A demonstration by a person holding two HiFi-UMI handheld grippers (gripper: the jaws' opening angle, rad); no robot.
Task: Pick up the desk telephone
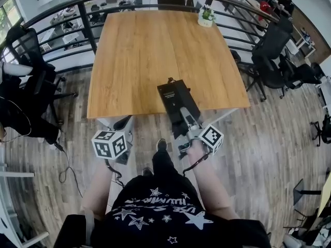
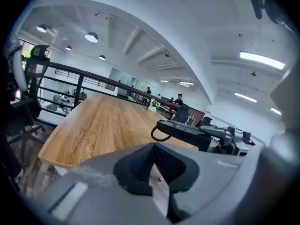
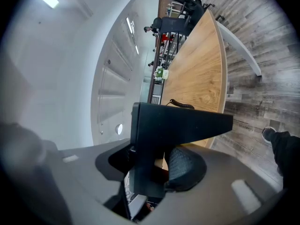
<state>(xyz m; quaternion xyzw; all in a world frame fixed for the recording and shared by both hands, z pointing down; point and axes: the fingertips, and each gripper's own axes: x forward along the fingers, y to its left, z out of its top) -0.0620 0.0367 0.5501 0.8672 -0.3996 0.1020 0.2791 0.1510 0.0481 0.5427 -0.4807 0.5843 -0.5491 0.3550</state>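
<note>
The black desk telephone (image 1: 178, 102) hangs in the air over the near edge of the wooden table (image 1: 134, 50), tilted, with its coiled cord at the far end. My right gripper (image 1: 187, 119) is shut on its near end. In the right gripper view the phone body (image 3: 178, 125) fills the space between the pads (image 3: 187, 168). The left gripper (image 1: 123, 123) floats just off the table's near edge, left of the phone, with nothing in it and its pads (image 2: 140, 165) pressed together. From the left gripper view the phone (image 2: 187, 132) shows at the right, apart from that gripper.
A small potted plant (image 1: 206, 15) stands at the table's far right corner. A dark railing (image 1: 88, 25) runs behind the table. Office chairs stand to the left (image 1: 31, 61) and right (image 1: 274, 50). The person's shoes (image 1: 161, 144) and wooden floor lie below the grippers.
</note>
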